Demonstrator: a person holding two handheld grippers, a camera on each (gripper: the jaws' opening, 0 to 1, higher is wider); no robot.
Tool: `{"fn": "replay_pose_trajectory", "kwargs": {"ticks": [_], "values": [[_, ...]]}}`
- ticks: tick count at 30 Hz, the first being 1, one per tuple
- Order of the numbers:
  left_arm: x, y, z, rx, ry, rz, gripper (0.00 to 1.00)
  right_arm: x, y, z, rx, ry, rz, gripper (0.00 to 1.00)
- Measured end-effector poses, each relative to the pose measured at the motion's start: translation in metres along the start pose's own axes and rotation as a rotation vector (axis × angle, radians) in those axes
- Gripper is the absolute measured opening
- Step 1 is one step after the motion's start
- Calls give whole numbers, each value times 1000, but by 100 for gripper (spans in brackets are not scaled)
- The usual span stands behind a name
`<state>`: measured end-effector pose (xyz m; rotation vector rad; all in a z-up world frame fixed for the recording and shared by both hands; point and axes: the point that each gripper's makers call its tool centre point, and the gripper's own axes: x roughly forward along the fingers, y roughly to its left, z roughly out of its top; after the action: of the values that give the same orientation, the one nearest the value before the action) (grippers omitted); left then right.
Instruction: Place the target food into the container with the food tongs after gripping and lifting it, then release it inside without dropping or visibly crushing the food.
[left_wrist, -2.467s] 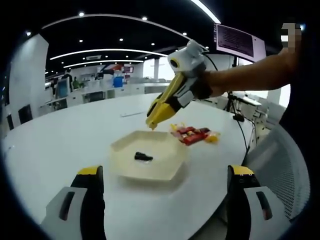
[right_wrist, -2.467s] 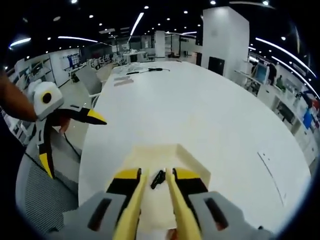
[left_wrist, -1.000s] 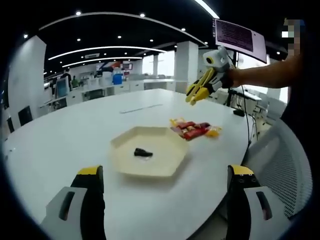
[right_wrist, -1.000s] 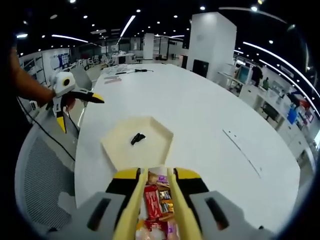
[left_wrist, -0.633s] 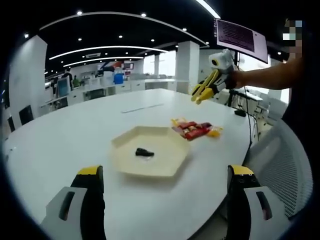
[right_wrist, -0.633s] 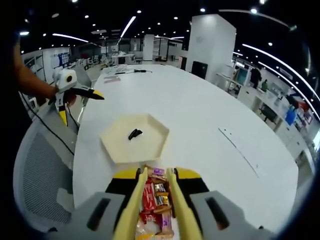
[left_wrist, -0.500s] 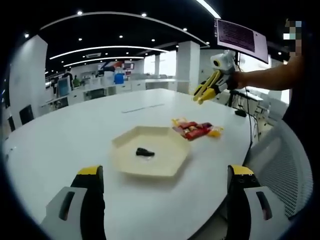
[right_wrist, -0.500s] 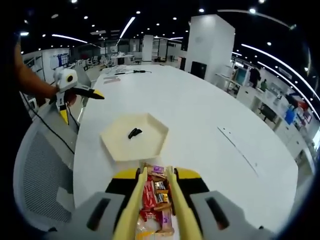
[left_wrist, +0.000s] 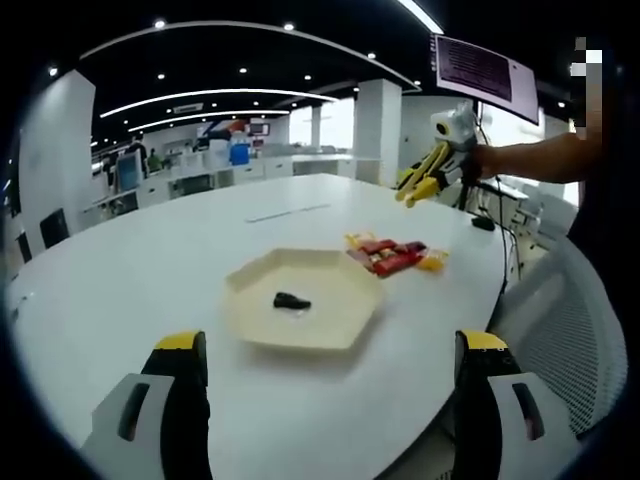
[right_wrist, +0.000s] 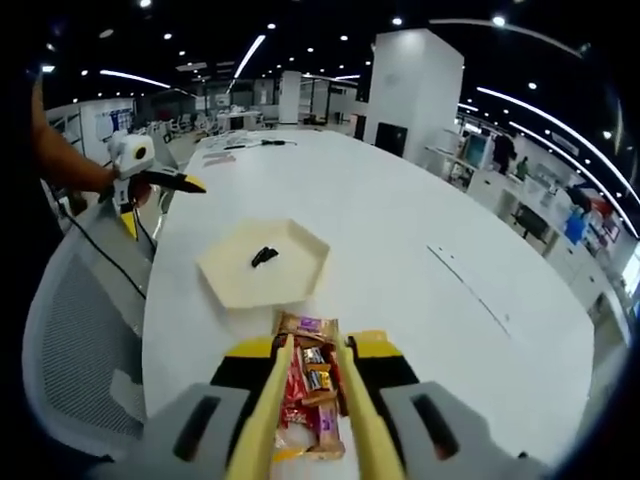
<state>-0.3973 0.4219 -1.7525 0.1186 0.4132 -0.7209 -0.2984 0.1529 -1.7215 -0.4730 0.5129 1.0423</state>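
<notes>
The small dark item (right_wrist: 264, 256) in the hexagonal tray (right_wrist: 232, 280), well ahead of the right gripper's jaws, is too small to identify. The snack packets (right_wrist: 309, 392) between those jaws are partly hidden by them, their labels unreadable. The monitor (left_wrist: 485, 76) text is blurred.

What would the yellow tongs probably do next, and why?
Probably lower the right gripper toward the snack packets and close on one. Its jaws sit apart, framing the pile, and hold nothing; the tray beyond has one dark piece in it.
</notes>
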Motion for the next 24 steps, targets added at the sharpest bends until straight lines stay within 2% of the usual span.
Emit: {"fn": "replay_pose_trajectory", "kwargs": {"ticks": [6, 16, 24], "values": [[0, 1, -1, -1, 5, 4, 100, 4, -2, -8, 11, 3, -2, 26], [0, 1, -2, -5, 12, 6, 100, 24, -3, -35, 42, 33, -1, 26], [0, 0, -2, -9, 16, 6, 100, 28, 10, -43, 49, 42, 33, 26]]}}
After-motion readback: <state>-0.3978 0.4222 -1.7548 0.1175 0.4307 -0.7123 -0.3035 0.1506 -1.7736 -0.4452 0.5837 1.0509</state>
